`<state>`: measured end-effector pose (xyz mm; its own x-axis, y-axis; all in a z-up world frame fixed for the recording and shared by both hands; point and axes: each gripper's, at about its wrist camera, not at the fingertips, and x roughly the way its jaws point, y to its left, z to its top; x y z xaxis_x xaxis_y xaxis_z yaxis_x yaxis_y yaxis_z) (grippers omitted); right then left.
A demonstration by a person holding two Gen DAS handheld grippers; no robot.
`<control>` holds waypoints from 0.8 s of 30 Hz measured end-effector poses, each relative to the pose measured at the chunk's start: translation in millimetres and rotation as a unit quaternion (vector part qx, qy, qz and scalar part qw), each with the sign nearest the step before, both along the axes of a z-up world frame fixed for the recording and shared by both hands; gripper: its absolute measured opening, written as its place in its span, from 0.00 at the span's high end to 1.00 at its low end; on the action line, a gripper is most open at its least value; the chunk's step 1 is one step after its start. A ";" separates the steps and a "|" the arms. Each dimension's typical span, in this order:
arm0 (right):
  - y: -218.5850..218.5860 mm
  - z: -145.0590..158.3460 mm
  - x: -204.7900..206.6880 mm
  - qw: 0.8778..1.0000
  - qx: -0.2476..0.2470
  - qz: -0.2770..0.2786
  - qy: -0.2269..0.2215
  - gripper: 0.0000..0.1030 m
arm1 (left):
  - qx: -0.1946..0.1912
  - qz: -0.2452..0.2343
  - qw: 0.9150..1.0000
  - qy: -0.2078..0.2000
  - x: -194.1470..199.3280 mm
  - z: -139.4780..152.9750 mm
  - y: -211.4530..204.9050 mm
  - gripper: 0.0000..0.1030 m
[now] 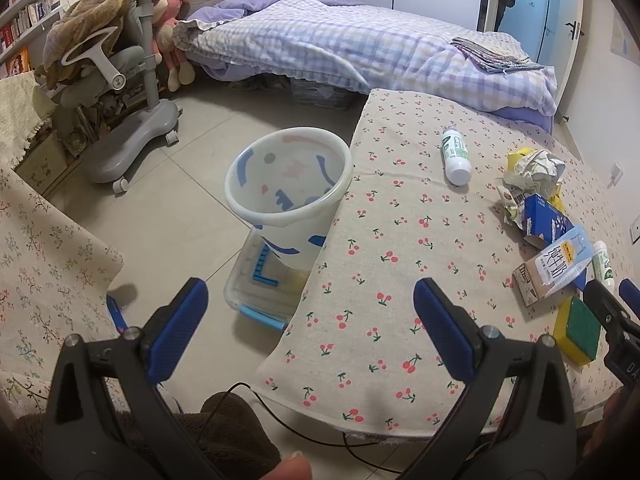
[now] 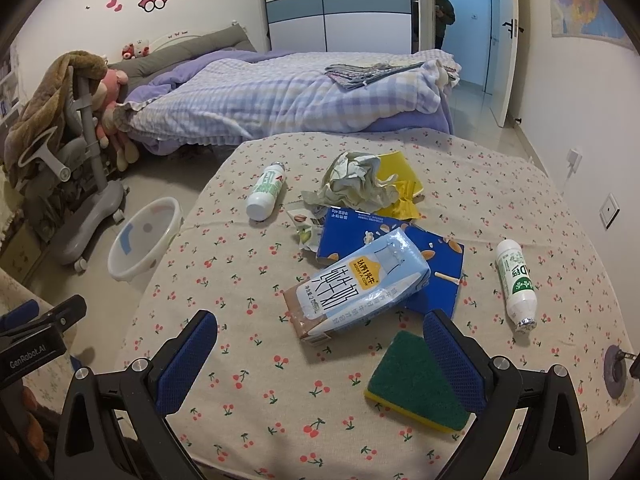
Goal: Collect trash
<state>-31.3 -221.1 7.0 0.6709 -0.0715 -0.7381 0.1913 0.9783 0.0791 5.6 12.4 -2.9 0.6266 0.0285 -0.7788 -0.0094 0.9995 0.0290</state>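
You are holding the left gripper (image 1: 310, 326) wide open and empty, hanging over the near left edge of the table (image 1: 384, 240), with the bin (image 1: 286, 184) just beyond it on the floor, pressing against the table's side. Your right gripper (image 2: 320, 354) is also spreading wide and gripping nothing; its right finger is hovering over the sponge (image 2: 418, 384), which is lying flat near the front edge. Just past the sponge, the milk carton (image 2: 356, 288) is lying on its side, partly overlapping a flattened blue box (image 2: 432, 264). Behind those, crumpled paper (image 2: 352, 178) is sitting against a yellow wrapper (image 2: 400, 184). One bottle (image 2: 266, 190) is lying left of the paper, and a second bottle (image 2: 516, 284) is lying well apart on the right. A person (image 2: 444, 12) is standing in the far doorway.
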 end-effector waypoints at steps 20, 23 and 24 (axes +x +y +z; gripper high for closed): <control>-0.3 0.3 0.5 1.000 0.000 0.002 0.001 0.00 | -0.002 0.003 1.000 -0.002 0.2 0.6 3.7 0.01; -0.6 1.5 0.6 1.000 0.000 0.005 0.004 0.00 | -0.003 0.002 1.000 0.003 1.6 -0.6 3.8 0.01; -1.6 2.7 0.9 1.000 -0.001 0.005 0.005 0.00 | -0.005 -0.001 1.000 0.006 2.5 -0.8 3.3 0.01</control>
